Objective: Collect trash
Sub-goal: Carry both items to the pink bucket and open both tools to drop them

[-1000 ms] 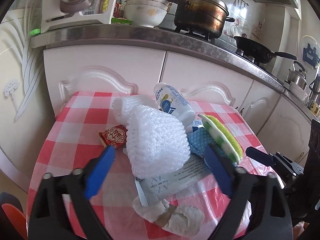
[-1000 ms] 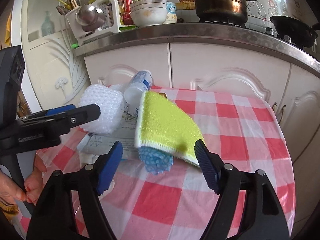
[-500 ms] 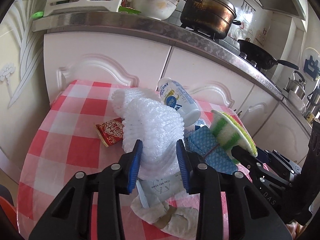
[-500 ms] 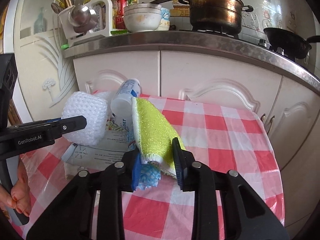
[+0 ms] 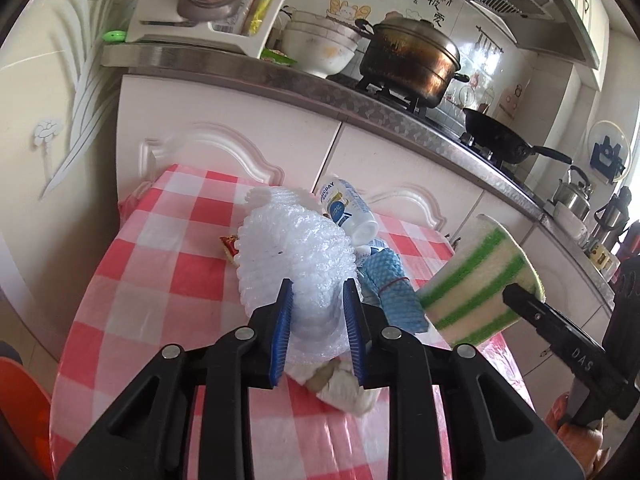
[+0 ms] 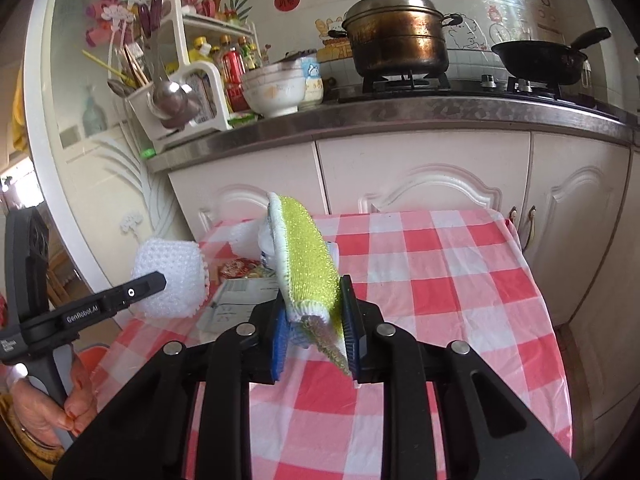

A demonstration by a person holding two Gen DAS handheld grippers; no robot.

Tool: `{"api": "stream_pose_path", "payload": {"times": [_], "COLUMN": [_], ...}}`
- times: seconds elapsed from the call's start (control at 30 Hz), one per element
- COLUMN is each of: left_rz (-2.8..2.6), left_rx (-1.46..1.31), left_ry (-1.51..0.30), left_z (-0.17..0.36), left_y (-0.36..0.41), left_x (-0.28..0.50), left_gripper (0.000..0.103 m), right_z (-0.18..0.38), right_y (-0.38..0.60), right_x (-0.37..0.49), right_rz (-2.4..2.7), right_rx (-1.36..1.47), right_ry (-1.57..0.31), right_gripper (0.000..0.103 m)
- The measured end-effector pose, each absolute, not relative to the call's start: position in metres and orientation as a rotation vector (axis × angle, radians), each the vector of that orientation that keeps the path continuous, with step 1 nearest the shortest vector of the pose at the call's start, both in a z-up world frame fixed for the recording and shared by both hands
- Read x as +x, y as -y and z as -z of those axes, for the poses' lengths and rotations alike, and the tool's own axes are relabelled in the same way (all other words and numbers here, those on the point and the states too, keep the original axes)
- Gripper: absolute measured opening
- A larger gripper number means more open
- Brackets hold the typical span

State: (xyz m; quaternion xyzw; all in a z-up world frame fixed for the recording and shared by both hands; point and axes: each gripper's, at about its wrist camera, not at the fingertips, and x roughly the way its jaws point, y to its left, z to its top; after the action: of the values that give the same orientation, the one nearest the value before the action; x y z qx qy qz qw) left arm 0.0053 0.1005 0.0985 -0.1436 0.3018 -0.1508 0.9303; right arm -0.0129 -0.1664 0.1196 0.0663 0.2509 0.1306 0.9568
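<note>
My left gripper (image 5: 318, 328) is shut on a white foam net wrap (image 5: 296, 260) and holds it above the red-checked table (image 5: 160, 264). My right gripper (image 6: 316, 336) is shut on a yellow-green sponge cloth (image 6: 308, 260), lifted off the table; the cloth also shows in the left wrist view (image 5: 476, 284). On the table lie a white bottle (image 5: 348, 212), a blue net cloth (image 5: 392, 292), a red snack wrapper (image 5: 229, 245), a printed packet (image 6: 240, 300) and crumpled tissue (image 5: 344, 388).
White kitchen cabinets (image 6: 432, 176) stand right behind the table. The counter above holds a steel pot (image 6: 396, 36), a black pan (image 6: 540, 60), bowls (image 6: 276, 92) and a utensil rack (image 6: 180, 92). An orange object (image 5: 20, 412) is at the lower left.
Both grippers closed from wide open, the left on the foam net, the right on the sponge cloth. Both have since lifted their items up off the pile.
</note>
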Motion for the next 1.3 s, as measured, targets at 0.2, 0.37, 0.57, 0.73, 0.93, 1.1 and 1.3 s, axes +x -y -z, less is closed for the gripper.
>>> {"api": "stream_pose_path", "payload": {"times": [0.2,0.37,0.57,0.73,0.93,1.1,1.3], "left_rz": [0.29,0.25,0.149,0.02,-0.131,-0.205,-0.242], "left_rx": [-0.324,-0.352,-0.367,-0.38,-0.435,-0.473,-0.506], "left_ry": [-0.596,-0.577,-0.558,-0.565,-0.601,-0.66,-0.734], "left_z": [-0.104,-0.105,-0.102,-0.09,-0.063,-0.03,0.009], "left_y": [-0.128,-0.163,-0.214,-0.269,-0.336,-0.374,-0.396], "left_x": [-0.028,-0.059,-0.099,-0.131,-0.159,-0.167,-0.167], "left_gripper": [0.027,0.027,0.027,0.027,0.027,0.027,0.028], "right_z": [-0.136,-0.148,-0.153,-0.15,-0.139,-0.115,-0.073], "right_y": [0.159,0.138,0.082,0.014,-0.076,-0.144,-0.19], "right_x": [-0.041,-0.059,-0.062,-0.062,-0.057,-0.054,-0.053], "right_rz": [-0.312,-0.381,-0.58,-0.761,-0.938,-1.018,-1.048], "right_rx": [0.164,0.176,0.229,0.226,0.184,0.11,0.062], "right_ry": [-0.488,-0.484,-0.543,-0.612,-0.706,-0.789,-0.891], "right_gripper": [0.023,0.023,0.023,0.023,0.024,0.025,0.03]}}
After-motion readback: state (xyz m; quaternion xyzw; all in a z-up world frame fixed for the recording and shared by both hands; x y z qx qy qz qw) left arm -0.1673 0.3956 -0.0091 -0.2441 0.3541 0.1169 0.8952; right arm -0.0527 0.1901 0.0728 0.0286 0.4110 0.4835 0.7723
